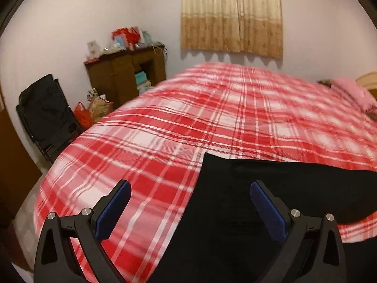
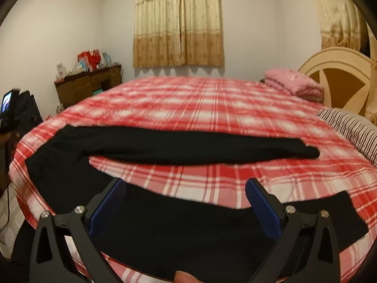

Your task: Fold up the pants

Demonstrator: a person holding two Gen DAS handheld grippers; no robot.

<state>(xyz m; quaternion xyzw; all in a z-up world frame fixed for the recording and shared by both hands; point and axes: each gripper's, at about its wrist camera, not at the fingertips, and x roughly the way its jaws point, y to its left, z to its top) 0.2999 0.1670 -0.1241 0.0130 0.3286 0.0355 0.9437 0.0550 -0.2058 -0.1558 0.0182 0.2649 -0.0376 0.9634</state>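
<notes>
Right now I am at the very start of the fold, as I judge it: the black pants (image 2: 179, 148) lie spread on the bed (image 2: 212, 94), on its red and white checked cover, with the two legs apart in a wide V. In the right wrist view one leg runs across the middle of the bed toward the right, and the other lies along the near edge, passing under my right gripper (image 2: 185, 202). The waist end sits at the left, near the bed's left edge.

My right gripper's fingers (image 2: 261, 210) stand wide apart and hold nothing; they hover over the near leg. My left gripper (image 1: 189, 205) is the same, fingers (image 1: 113, 210) spread and empty, with the waist part of the pants (image 1: 259, 188) under its right finger and bare cover under its left one. I cannot tell how high either one is above the cloth.

For the next move, I think I need both grippers down on the near leg, one by the hem at the right and one nearer the crotch, closing on a single layer. Then that leg can be carried far across and laid on the other. A pinch that also catches the cover would drag the cover along.
</notes>
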